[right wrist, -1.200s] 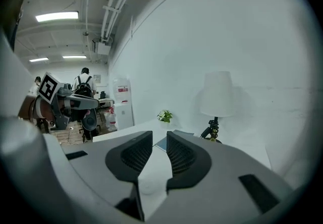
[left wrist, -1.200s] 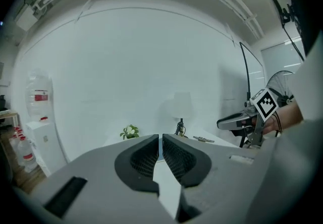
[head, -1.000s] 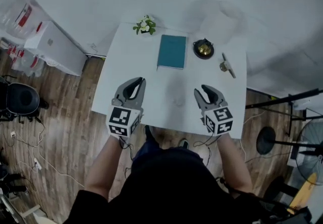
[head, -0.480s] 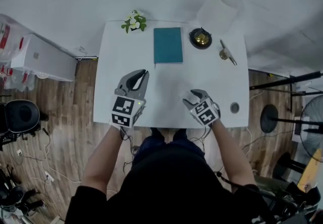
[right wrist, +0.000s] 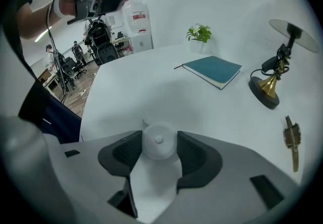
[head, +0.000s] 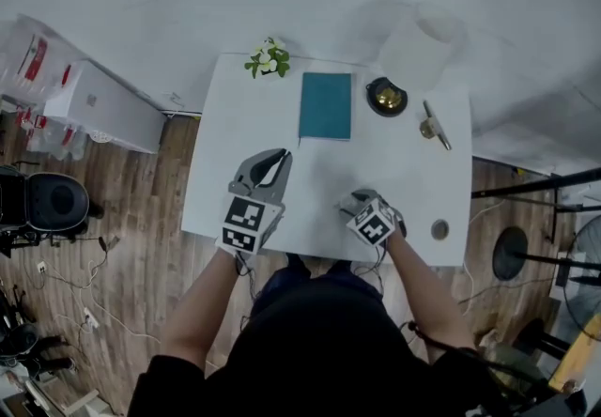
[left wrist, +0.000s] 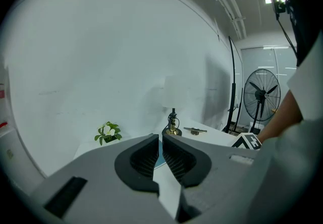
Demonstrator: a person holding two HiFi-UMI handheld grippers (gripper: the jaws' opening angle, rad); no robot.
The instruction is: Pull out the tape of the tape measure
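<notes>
Right hand-held gripper point(head: 355, 206): jaws spread, just been opening, pointing steeply down, straddling the tape measure | tape measure point(right wrist: 159, 143): white, round, lying flat on bench point(head: 413, 171) near its front edge | left hand-held gripper point(head: 279, 158): jaws pressed together, empty, over bench

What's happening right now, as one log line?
right claw: just been opening, around tape measure, not squeezing | left claw: shut, empty | step: pull not started

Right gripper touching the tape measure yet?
Cannot tell. Right gripper view: tape measure sits between the right gripper's jaws, which have just been opening; no plain gap or contact.
</notes>
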